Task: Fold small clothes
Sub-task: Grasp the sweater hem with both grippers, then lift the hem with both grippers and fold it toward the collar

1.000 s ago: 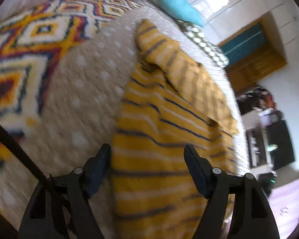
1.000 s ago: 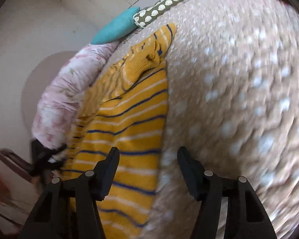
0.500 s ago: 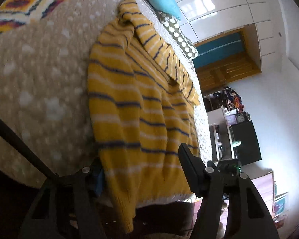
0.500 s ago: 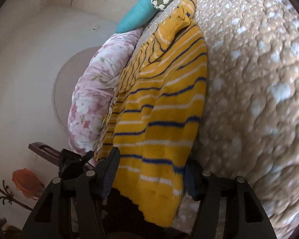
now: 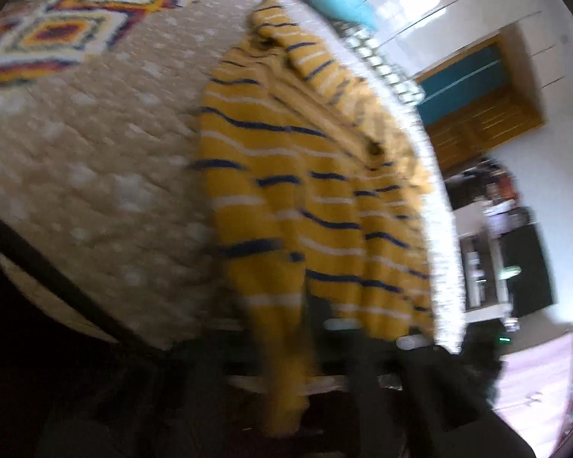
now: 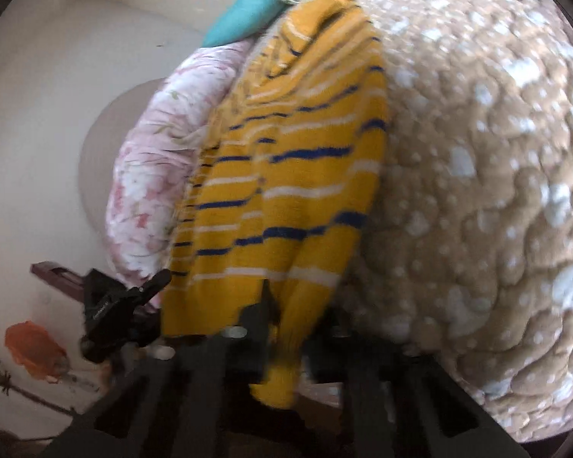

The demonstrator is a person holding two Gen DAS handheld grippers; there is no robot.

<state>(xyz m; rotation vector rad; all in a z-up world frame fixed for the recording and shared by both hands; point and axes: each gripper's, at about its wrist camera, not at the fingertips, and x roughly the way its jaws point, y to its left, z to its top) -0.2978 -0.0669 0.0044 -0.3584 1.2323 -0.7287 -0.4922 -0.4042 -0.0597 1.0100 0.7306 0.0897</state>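
Left wrist view first: the yellow striped sweater (image 5: 305, 175) lies lengthwise on the beige dotted bedspread (image 5: 95, 175), with its bottom hem hanging over the near edge of the bed. The left gripper (image 5: 286, 347) is clamped together on one corner of that hem. It's all blurry, but the knit bunches into a narrow tail right where the jaws meet, so I read it as pinched. Grabbing the hem there makes sense if the plan is to lift the bottom up toward the collar.

Right wrist view: same sweater (image 6: 298, 175) from the other side, next to a pink floral duvet (image 6: 152, 175) and a teal pillow (image 6: 244, 15). The right gripper (image 6: 286, 328) is squeezed shut on the opposite hem corner, fabric trailing down through it. The left gripper (image 6: 122, 305) shows off to the side. Holding both corners should keep the fold edge straight.
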